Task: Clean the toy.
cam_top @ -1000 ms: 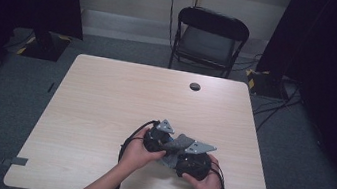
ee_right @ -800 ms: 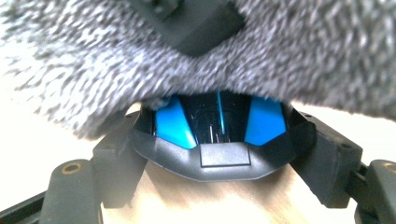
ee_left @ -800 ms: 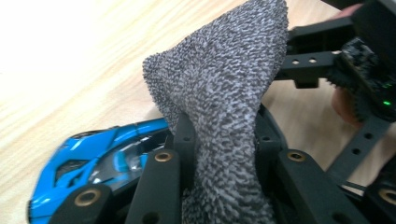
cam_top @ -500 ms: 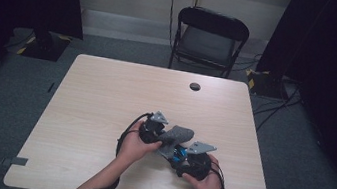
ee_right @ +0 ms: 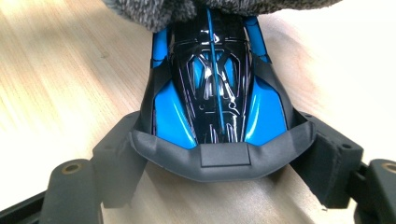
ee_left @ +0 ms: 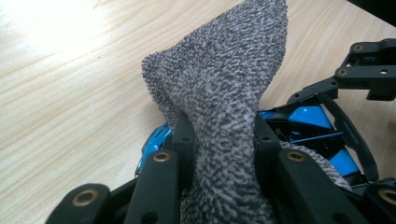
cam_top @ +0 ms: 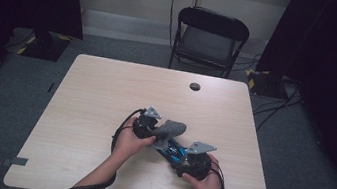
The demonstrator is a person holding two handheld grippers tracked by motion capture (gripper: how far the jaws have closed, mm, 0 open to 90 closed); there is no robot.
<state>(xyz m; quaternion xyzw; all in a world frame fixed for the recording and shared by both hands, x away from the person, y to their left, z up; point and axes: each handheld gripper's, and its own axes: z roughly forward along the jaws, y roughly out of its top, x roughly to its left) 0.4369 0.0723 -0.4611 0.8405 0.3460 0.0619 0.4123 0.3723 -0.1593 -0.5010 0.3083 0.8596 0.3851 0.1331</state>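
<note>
A fuzzy grey cloth (ee_left: pixel 224 93) is bunched between the jaws of my left gripper (ee_left: pixel 219 126), which is shut on it. The cloth (cam_top: pixel 171 128) drapes over one end of a glossy blue and black toy car (cam_top: pixel 175 151) above the table (cam_top: pixel 106 90). My right gripper (ee_right: pixel 219 135) is shut on the toy car (ee_right: pixel 215 93), its pads pressing both flanks near the grey end piece. The cloth's edge (ee_right: pixel 154 11) covers the car's far end. In the left gripper view the car (ee_left: pixel 303 116) lies just behind the cloth, with the right gripper's linkage (ee_left: pixel 369 70) beyond it.
A small black round disc (cam_top: pixel 195 86) lies near the table's far edge. A black folding chair (cam_top: pixel 210 35) stands behind the table. Dark curtains hang at both sides. Bare light wood spreads to the left of the hands.
My left gripper has shifted left and slightly away with the cloth, dragging it along the car. The right gripper and the car have stayed put.
</note>
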